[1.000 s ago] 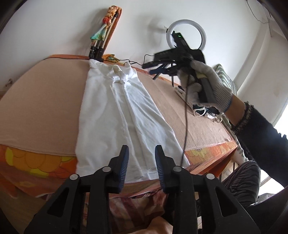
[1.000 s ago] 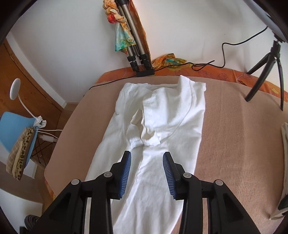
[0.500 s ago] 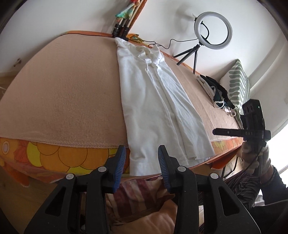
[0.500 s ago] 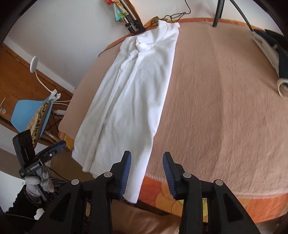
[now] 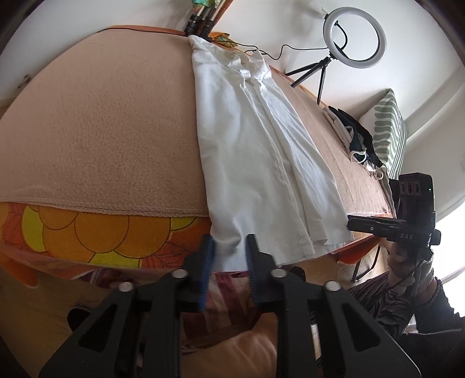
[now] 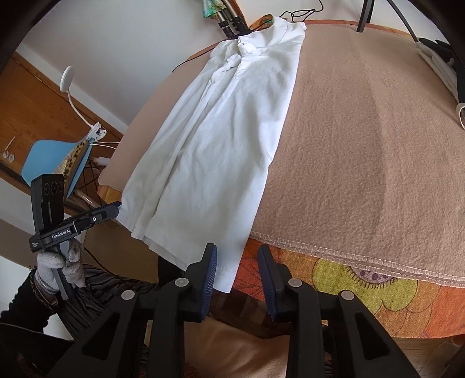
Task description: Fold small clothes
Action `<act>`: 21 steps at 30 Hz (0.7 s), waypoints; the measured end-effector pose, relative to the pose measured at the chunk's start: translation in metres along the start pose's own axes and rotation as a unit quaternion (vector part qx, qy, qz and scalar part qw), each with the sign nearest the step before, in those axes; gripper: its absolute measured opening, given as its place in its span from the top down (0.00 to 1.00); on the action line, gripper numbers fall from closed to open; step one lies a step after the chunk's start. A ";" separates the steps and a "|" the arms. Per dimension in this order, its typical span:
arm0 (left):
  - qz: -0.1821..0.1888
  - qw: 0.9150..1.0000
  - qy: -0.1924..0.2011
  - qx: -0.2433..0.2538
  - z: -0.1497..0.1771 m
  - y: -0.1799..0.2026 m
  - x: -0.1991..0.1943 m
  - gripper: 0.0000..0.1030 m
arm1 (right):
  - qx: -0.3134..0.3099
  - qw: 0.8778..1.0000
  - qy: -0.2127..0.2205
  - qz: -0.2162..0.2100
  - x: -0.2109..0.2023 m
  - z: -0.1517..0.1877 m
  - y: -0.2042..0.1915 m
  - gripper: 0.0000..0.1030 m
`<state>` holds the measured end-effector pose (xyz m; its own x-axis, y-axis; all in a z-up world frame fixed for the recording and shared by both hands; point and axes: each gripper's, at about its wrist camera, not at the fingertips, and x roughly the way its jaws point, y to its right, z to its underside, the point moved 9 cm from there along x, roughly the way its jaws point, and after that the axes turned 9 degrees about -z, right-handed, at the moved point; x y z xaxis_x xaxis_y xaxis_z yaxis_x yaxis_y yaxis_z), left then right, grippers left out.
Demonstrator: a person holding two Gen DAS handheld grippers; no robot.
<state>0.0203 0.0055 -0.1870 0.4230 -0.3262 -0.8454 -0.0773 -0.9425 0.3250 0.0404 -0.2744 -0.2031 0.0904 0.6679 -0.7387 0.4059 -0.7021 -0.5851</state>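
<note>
A long white garment point(image 5: 255, 160) point(image 6: 221, 139) lies lengthwise on the tan blanket point(image 5: 101, 130), collar at the far end and hem hanging over the near edge. My left gripper point(image 5: 229, 256) is at the hem's left corner, its jaws closing with the cloth pinched between the pads. From the right wrist view its tip point(image 6: 117, 207) touches that corner. My right gripper point(image 6: 238, 270) is at the other hem corner, its jaws closing too. There the cloth lies against the left pad, with a gap to the right pad. Its tip point(image 5: 351, 222) also shows beside the hem.
A ring light on a tripod point(image 5: 354, 37) stands on the bed's far right. A pile of clothes point(image 5: 357, 139) lies beside a striped pillow point(image 5: 389, 128). Folded tripod legs point(image 6: 229, 20) lean at the head end. A blue chair point(image 6: 49, 154) stands beyond the bed's left side.
Both grippers dropped to the hem at the bed's near edge, the right one coming back from over the collar end. Both pairs of jaws have narrowed around the hem corners.
</note>
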 end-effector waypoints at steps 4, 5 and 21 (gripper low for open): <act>0.011 1.000 0.015 -0.004 -0.002 0.002 -0.007 0.97 | 0.007 1.000 -0.006 -0.013 0.004 0.001 0.000 1.00; 0.014 1.000 0.023 -0.001 -0.002 0.004 -0.012 0.97 | 0.012 1.000 -0.005 -0.018 0.004 0.002 0.000 1.00; 0.009 1.000 -0.002 -0.004 0.004 -0.003 -0.005 0.78 | 0.013 0.999 -0.005 -0.047 -0.002 0.008 0.000 0.70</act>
<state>0.0149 0.0095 -0.1857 0.4177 -0.3437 -0.8410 -0.0770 -0.9357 0.3442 0.0330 -0.2775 -0.2037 0.0448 0.7287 -0.6834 0.3875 -0.6432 -0.6604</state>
